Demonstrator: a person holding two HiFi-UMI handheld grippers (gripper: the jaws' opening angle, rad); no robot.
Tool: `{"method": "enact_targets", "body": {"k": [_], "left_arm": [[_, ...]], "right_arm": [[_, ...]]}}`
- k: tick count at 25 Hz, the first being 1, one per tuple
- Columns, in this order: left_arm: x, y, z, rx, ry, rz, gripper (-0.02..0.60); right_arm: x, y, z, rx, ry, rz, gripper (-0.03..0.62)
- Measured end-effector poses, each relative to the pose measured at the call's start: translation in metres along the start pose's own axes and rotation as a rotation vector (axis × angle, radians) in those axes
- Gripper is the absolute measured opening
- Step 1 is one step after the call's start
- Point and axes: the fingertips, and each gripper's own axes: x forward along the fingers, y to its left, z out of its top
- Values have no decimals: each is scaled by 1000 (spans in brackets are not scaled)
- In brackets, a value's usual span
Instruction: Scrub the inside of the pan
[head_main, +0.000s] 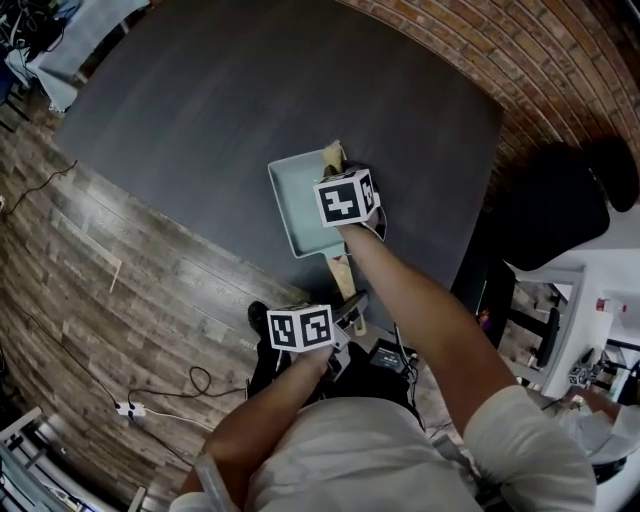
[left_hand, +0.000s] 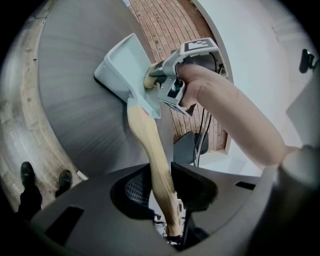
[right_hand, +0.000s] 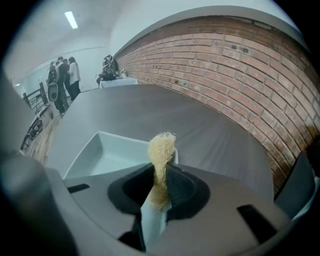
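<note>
Left tongs (left_hand: 162, 185) gripped the wooden handle (left_hand: 150, 145) to steady the square pan (head_main: 300, 195) at frame centre on the dark surface (head_main: 200, 100). Right tongs (right_hand: 160, 185) clamped a fibrous scrubber (right_hand: 161, 147) above its rim, apparently ready for scrubbing.

Dark grey surface (head_main: 250, 100) runs beside a red brick wall (head_main: 470, 40). The other side is wood-plank floor (head_main: 100, 260) with a white power strip (head_main: 129, 408) and loose cables. Black chair (head_main: 560, 200) and white desk (head_main: 560, 285) sit at the brick end, with 1 ceiling strip light (right_hand: 71, 20) overhead and a few people (right_hand: 62, 80) standing far off by a white wall (right_hand: 95, 57).
</note>
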Motion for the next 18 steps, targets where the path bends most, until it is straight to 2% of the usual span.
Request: {"method": "enact_targets", "body": {"k": [8, 18], "left_arm": [[1, 0, -1, 64, 78, 17, 117], [2, -6, -3, 138, 140, 12, 124]], "right_arm": [[11, 15, -1, -162, 38, 7, 80], [9, 43, 6, -236, 32, 92, 80]]}}
